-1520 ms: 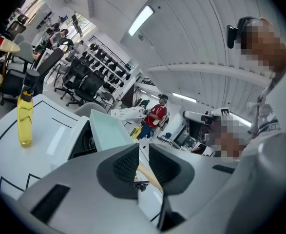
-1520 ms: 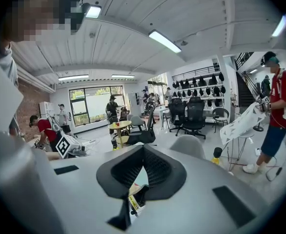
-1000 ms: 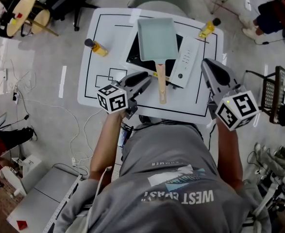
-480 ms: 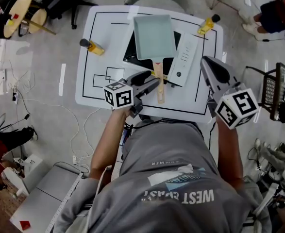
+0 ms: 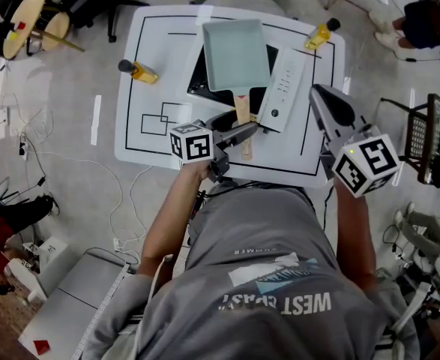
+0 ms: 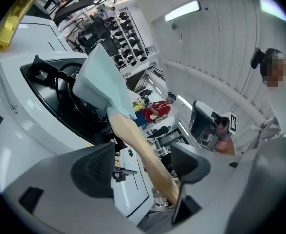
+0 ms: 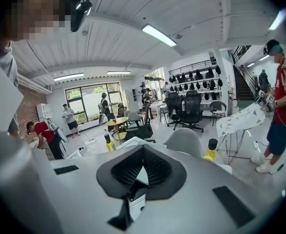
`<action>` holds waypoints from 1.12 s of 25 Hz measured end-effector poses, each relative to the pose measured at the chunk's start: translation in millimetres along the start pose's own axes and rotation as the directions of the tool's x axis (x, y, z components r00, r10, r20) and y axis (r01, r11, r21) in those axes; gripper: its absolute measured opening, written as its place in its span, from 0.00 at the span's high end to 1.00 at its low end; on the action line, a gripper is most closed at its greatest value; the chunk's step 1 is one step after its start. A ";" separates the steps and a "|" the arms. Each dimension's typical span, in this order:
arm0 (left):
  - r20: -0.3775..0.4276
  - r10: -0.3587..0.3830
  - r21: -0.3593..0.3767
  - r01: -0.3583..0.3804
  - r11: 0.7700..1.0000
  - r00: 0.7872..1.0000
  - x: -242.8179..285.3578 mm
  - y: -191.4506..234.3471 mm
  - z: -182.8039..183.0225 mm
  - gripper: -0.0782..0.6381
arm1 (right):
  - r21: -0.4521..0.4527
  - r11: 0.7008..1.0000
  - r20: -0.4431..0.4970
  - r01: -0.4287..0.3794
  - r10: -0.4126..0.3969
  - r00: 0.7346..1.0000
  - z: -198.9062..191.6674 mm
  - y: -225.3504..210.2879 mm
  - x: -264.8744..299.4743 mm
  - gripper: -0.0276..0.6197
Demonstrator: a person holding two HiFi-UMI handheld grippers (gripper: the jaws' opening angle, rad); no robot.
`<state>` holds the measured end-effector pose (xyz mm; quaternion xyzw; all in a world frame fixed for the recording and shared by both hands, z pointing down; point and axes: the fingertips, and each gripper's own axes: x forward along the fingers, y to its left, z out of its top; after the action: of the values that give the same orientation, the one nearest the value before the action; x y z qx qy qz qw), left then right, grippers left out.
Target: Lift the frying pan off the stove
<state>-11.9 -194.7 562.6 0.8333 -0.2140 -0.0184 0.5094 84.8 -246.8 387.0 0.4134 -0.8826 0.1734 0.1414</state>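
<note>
Surface: a white table (image 5: pixel 154 58) marked with black lines, on a pale floor (image 5: pixel 70 171), fills the upper middle of the head view.
Frying pan: a pale teal rectangular frying pan (image 5: pixel 237 55) sits on the black stove (image 5: pixel 199 81) at the table's centre.
Long axis: it runs top to bottom in the head view, with the pan body toward the top and the wooden handle (image 5: pixel 241 111) pointing down toward the person.
Stove panel: a white control panel (image 5: pixel 283 88) lies just right of the pan.
Left tool: the left tool (image 5: pixel 248 130) is at the handle's lower end. Its jaws are opening, and the handle (image 6: pixel 140 152) runs between them, nearer one jaw and not clamped.
Right tool: the right tool (image 5: pixel 324 103) is at the right of the table, apart from the pan, with its jaws together on nothing (image 7: pixel 142 167).
Bottles: one yellow bottle (image 5: pixel 139 70) lies at the table's left and another (image 5: pixel 318 36) at its upper right corner.
</note>
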 end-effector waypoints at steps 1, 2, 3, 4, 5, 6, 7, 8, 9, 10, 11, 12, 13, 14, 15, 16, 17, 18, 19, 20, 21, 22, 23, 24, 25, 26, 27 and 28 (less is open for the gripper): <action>-0.003 -0.003 -0.004 0.003 1.000 1.000 1.9 0.0 -1.4 0.42 | 0.001 1.000 -0.001 0.000 0.000 1.000 -0.8 -0.9 0.2 0.94; -0.006 -0.006 -0.009 0.006 1.000 1.000 3.6 0.1 -2.6 0.43 | 0.002 1.000 -0.002 0.000 0.000 1.000 -1.6 -1.6 0.6 0.94; -0.009 -0.010 -0.013 0.010 1.000 1.000 5.2 0.1 -3.5 0.43 | 0.003 1.000 -0.002 0.000 0.000 1.000 -2.4 -2.3 0.9 0.94; -0.010 -0.014 -0.018 0.014 1.000 1.000 6.7 0.0 -4.1 0.43 | 0.004 1.000 -0.003 0.000 0.000 1.000 -3.1 -3.0 1.2 0.94; -0.011 -0.019 -0.022 0.018 1.000 1.000 8.2 -0.3 -4.4 0.43 | 0.005 1.000 -0.005 0.001 -0.001 1.000 -3.7 -3.6 1.4 0.94; -0.012 -0.022 -0.025 0.022 0.999 1.000 9.5 -0.9 -4.6 0.43 | 0.006 1.000 -0.006 0.002 -0.001 1.000 -4.2 -4.1 1.4 0.94; -0.014 -0.025 -0.027 0.025 0.999 1.000 10.8 -1.5 -4.6 0.43 | 0.008 1.000 -0.007 0.002 -0.002 1.000 -4.6 -4.6 1.5 0.94; -0.015 -0.028 -0.028 0.027 0.999 0.999 12.0 -1.9 -4.6 0.43 | 0.009 1.000 -0.008 0.003 -0.003 1.000 -5.2 -5.0 1.6 0.94; -0.017 -0.030 -0.030 0.030 0.999 0.999 13.4 -2.1 -4.6 0.43 | 0.011 1.000 -0.009 0.003 -0.003 1.000 -5.9 -5.5 1.7 0.94; -0.018 -0.033 -0.031 0.033 0.999 0.999 14.9 -2.1 -4.6 0.43 | 0.012 1.000 -0.010 0.004 -0.004 1.000 -6.7 -6.1 1.7 0.94; -0.020 -0.037 -0.033 0.036 0.999 0.999 16.5 -2.3 -4.7 0.43 | 0.013 1.000 -0.012 0.005 -0.004 1.000 -7.7 -6.8 1.7 0.94; -0.021 -0.041 -0.034 0.040 0.999 0.999 18.2 -2.7 -4.7 0.43 | 0.014 1.000 -0.013 0.005 -0.005 1.000 -8.7 -7.5 1.6 0.94; -0.023 -0.045 -0.036 0.045 0.998 0.999 20.0 -3.4 -4.8 0.43 | 0.015 1.000 -0.014 0.006 -0.005 1.000 -9.6 -8.3 1.5 0.94; -0.025 -0.049 -0.037 0.048 0.998 0.998 21.8 -4.1 -4.7 0.43 | 0.016 1.000 -0.014 0.006 -0.006 1.000 -10.5 -9.3 1.6 0.94; -0.027 -0.052 -0.038 0.051 0.998 0.998 23.6 -4.5 -4.7 0.43 | 0.017 1.000 -0.015 0.007 -0.007 1.000 -11.3 -10.4 1.7 0.94; -0.030 -0.054 -0.039 0.053 0.998 0.998 25.2 -4.7 -4.8 0.43 | 0.018 1.000 -0.015 0.007 -0.007 1.000 -11.9 -11.2 2.0 0.94; -0.033 -0.056 -0.040 0.054 0.998 0.998 26.5 -4.9 -5.0 0.43 | 0.018 1.000 -0.016 0.007 -0.007 1.000 -12.4 -11.7 2.4 0.94; -0.036 -0.057 -0.041 0.056 0.998 0.998 27.5 -5.2 -5.1 0.43 | 0.018 1.000 -0.016 0.007 -0.007 1.000 -12.5 -11.8 2.7 0.94; -0.036 -0.058 -0.040 0.057 0.998 0.998 28.1 -5.7 -4.5 0.43 | 0.018 1.000 -0.017 0.006 -0.006 1.000 -12.5 -11.6 3.0 0.94; -0.034 -0.059 -0.038 0.057 0.998 0.998 28.4 -6.5 -3.6 0.43 | 0.017 1.000 -0.018 0.005 -0.005 1.000 -12.5 -11.2 3.1 0.94; -0.033 -0.060 -0.037 0.059 0.998 0.998 28.5 -7.4 -2.9 0.44 | 0.017 1.000 -0.019 0.005 -0.005 1.000 -12.4 -10.9 3.0 0.94; -0.031 -0.061 -0.037 0.060 0.998 0.998 28.4 -8.3 -2.3 0.46 | 0.016 1.000 -0.020 0.006 -0.006 1.000 -12.5 -10.7 2.9 0.94; -0.031 -0.062 -0.037 0.061 0.997 0.998 28.3 -8.8 -1.8 0.49 | 0.016 1.000 -0.022 0.007 -0.006 1.000 -12.5 -10.7 3.0 0.94; -0.031 -0.060 -0.036 0.059 0.998 0.998 28.2 -8.8 -1.4 0.49 | 0.015 1.000 -0.024 0.008 -0.007 1.000 -12.5 -10.6 3.3 0.94; -0.033 -0.056 -0.035 0.055 0.998 0.998 28.0 -8.1 -1.3 0.51 | 0.016 1.000 -0.027 0.009 -0.008 1.000 -12.4 -10.4 3.6 0.94; -0.036 -0.049 -0.032 0.048 0.998 0.998 27.7 -6.9 -1.6 0.53 | 0.016 1.000 -0.029 0.009 -0.009 1.000 -12.4 -10.1 4.0 0.94; -0.038 -0.041 -0.029 0.040 0.999 0.998 27.2 -5.6 -1.9 0.54 | 0.015 1.000 -0.028 0.008 -0.007 1.000 -12.3 -9.8 4.3 0.94; -0.040 -0.033 -0.027 0.032 0.999 0.999 26.6 -4.3 -2.2 0.57 | 0.015 1.000 -0.027 0.006 -0.006 1.000 -12.3 -9.5 4.4 0.94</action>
<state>14.2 -201.1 565.0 0.8301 -0.1899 -0.0127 0.5242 90.8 -250.3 401.7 0.4148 -0.8781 0.1850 0.1507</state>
